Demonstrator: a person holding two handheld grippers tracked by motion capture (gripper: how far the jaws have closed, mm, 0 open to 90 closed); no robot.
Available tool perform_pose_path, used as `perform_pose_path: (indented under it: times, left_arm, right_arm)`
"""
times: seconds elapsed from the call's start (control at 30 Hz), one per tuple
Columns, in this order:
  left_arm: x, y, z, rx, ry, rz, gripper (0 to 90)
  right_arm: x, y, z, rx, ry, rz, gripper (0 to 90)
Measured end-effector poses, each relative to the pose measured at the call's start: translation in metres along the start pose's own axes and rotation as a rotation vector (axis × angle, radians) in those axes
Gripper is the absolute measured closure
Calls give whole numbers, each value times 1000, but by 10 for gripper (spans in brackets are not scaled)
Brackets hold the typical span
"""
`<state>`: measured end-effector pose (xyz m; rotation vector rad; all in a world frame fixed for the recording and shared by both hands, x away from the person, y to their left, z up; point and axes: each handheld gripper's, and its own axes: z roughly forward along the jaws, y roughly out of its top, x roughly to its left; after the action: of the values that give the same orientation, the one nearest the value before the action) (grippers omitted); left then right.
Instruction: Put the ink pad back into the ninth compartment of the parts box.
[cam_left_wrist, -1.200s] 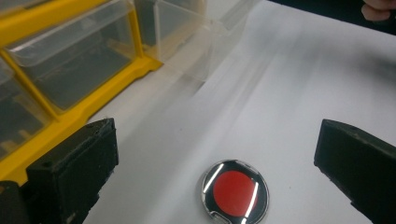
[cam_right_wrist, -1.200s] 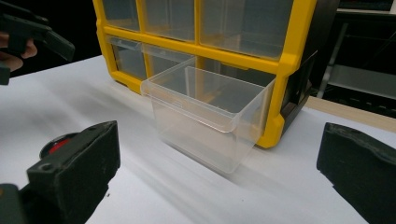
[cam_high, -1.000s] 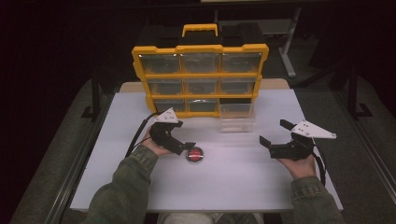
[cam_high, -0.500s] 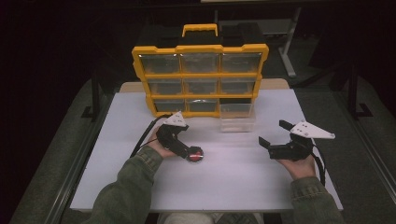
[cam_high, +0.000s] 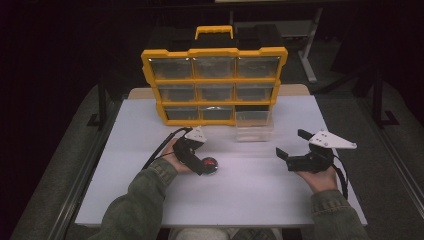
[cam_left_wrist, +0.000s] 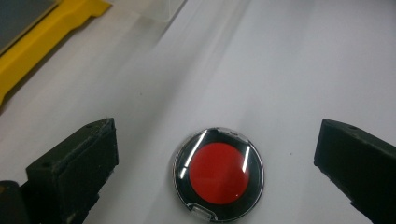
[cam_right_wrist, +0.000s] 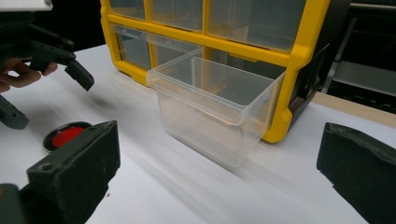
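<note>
While largest things come first, lines run down to the smallest:

Table (cam_high: 150, 145): white top, wide bare room in front of and between both hands; near edge well clear of the work.

Organiser (cam_high: 215, 80): yellow frame, upright at the far side, three rows of clear drawers; bottom-right slot empty.

Clear drawer (cam_right_wrist: 215, 107): pulled out, standing open-topped on the table just before that empty slot, long side along the organiser's front.

Right gripper (cam_high: 291, 150): spread wide, holding nothing, resting well to the right; aimed at the clear drawer, which lies ahead between its jaws.

Left gripper (cam_left_wrist: 219, 154): released, jaws parted and flanking the disc with a gap on either side, touching nothing; by far the nearer hand.

Red disc (cam_left_wrist: 218, 173): small, round, red face in a shiny dark rim, flat on the table directly under the left gripper, left of and nearer than the clear drawer; no long axis, so any closing angle serves.

Likely next: close across the disc's rim, lift, carry right and forward to the drawer; path open, drawer wall the one edge to clear.
</note>
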<state>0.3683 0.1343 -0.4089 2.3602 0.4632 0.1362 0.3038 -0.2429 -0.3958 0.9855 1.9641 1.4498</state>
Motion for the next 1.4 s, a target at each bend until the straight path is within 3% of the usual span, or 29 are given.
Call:
perform_pose_path:
  times: [0.3,0.47,0.73,0.9,1.4]
  left_arm:
    - [-3,-3,10,75,-28,27,3]
    - [-6,-4,15,113,-37,42,49]
    - [-7,-6,18,121,-56,56,174]
    - [-5,-7,20,126,-35,48,187]
    - [-4,-10,26,151,-27,43,254]
  right_arm:
    - [0,0,0,1,0,1,0]
    - [0,0,0,6,3,4,0]
    - [0,0,1,9,6,1,0]
    - [1,-1,1,11,12,-1,0]
    - [1,0,1,10,13,-1,0]
